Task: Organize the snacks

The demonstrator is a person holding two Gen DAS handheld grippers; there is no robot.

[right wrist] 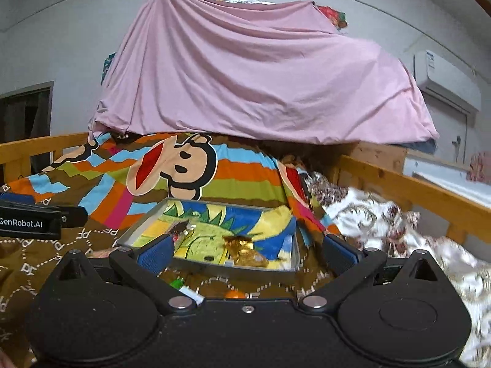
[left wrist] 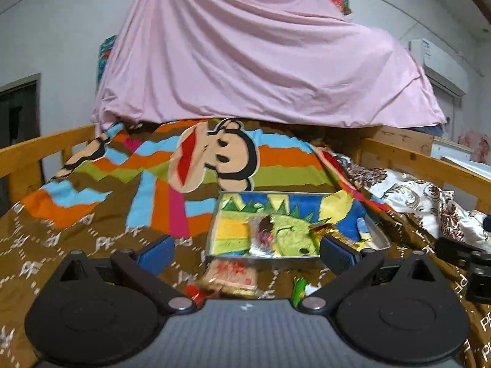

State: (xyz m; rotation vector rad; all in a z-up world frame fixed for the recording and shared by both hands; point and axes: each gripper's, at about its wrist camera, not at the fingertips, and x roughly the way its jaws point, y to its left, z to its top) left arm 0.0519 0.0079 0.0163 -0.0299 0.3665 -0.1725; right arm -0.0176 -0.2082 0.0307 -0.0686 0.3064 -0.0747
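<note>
A grey metal tray lined with a bright cartoon cloth lies on the bed; it also shows in the right wrist view. In it lie a clear snack packet and a gold-wrapped snack, also seen in the right wrist view. Loose snacks lie before the tray: a pink-and-white packet, a red one, a green one. My left gripper is open and empty above them. My right gripper is open and empty at the tray's near edge, with a green snack and an orange one below.
A brown and striped monkey-print blanket covers the bed. Wooden rails run along both sides. A pink sheet hangs behind. A floral quilt is bunched at the right. The left gripper's body shows at the right wrist view's left edge.
</note>
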